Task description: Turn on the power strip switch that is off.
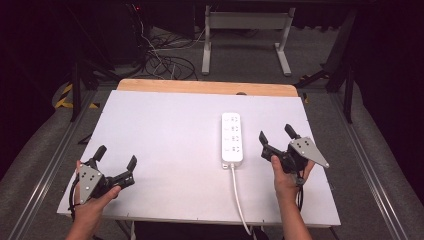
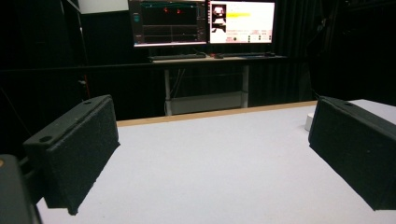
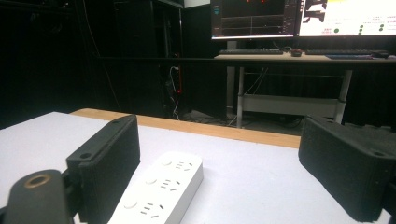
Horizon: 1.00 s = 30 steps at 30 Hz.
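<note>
Power strip (image 1: 232,139) lies flat on the white tabletop (image 1: 165,145), right of centre, long axis running near-to-far, white cord (image 1: 239,197) trailing off the near edge. Right gripper (image 1: 276,136) sits just beside its near right side, jaws spread wide, holding nothing, not touching it. Left gripper (image 1: 117,156) rests at the near left corner, well apart from the strip, jaws also wide and empty. Looks like the approach step, nothing grasped yet. Next move likely calls for the right gripper to shift left and straddle the strip's body or near end, squaring the jaws to its long sides before closing. In the right gripper view the strip's sockets (image 3: 161,185) face up, just inside the left jaw. Surface: plain white board over a wooden table, wood strip (image 1: 207,87) showing at the far edge. Beyond: grey floor, tangled cables (image 1: 165,55), a white-legged desk (image 1: 245,22), two lit monitors (image 2: 201,21), dark curtains.
</note>
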Each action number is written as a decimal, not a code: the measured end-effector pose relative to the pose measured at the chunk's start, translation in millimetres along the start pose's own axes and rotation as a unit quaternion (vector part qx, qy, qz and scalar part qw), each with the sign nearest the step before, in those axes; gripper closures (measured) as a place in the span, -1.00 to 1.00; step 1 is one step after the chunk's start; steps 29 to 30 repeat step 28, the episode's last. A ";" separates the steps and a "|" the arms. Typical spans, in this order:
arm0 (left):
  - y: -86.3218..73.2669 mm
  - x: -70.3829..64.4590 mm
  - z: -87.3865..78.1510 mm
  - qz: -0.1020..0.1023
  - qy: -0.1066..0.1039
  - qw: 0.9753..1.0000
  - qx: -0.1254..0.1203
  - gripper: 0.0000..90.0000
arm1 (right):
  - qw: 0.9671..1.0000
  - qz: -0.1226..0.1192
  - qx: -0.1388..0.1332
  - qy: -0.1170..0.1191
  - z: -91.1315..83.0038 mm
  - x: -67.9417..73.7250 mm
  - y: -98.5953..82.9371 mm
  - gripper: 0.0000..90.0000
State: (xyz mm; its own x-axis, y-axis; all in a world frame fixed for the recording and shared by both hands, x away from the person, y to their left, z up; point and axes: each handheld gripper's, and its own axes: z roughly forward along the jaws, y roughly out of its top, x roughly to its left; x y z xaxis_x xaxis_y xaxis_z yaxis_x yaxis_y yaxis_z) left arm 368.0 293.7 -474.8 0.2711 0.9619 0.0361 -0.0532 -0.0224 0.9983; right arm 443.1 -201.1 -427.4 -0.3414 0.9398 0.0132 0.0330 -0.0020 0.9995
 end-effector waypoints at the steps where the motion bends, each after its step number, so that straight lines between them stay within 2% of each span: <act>1: 0.0 0.0 0.1 0.000 0.000 1.000 -0.001 -0.96 | 1.000 0.000 0.001 0.000 0.0 -0.1 -0.1 -0.70; 30: -0.1 0.0 0.7 0.001 0.000 1.000 0.000 -0.96 | 1.000 0.001 0.001 -0.002 1.0 -0.9 -0.7 -0.68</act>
